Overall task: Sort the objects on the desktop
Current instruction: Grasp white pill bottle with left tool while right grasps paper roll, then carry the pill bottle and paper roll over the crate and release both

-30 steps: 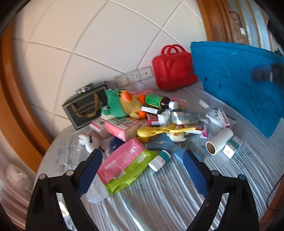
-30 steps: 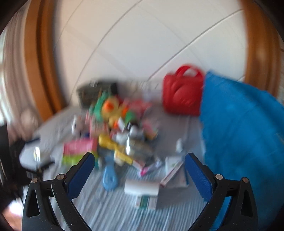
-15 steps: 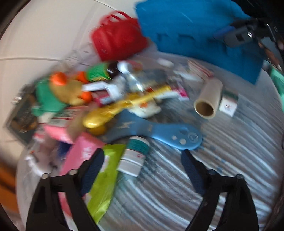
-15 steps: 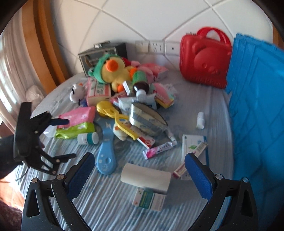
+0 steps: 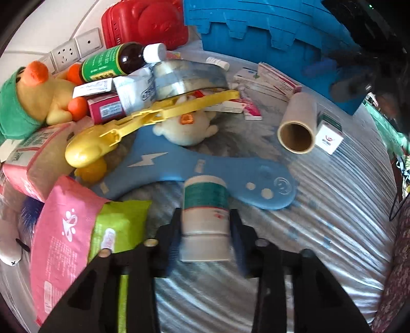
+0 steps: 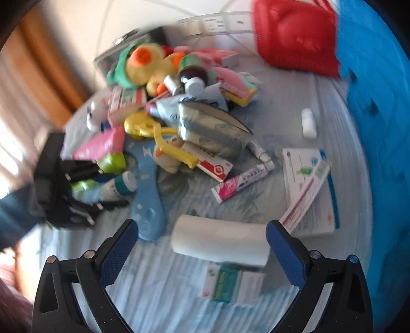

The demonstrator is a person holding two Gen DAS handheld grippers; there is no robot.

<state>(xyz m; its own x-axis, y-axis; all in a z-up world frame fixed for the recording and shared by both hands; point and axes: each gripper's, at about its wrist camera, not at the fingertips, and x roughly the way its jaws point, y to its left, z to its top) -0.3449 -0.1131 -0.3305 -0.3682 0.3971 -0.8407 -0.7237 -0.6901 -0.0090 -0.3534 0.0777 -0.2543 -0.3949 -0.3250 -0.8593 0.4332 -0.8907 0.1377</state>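
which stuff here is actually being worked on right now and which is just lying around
In play:
- left claw, closing around the white bottle with the teal label
- right claw, open over the paper roll

Just lying about:
- blue paddle
- yellow tongs
- duck plush
- red case
- pink pack
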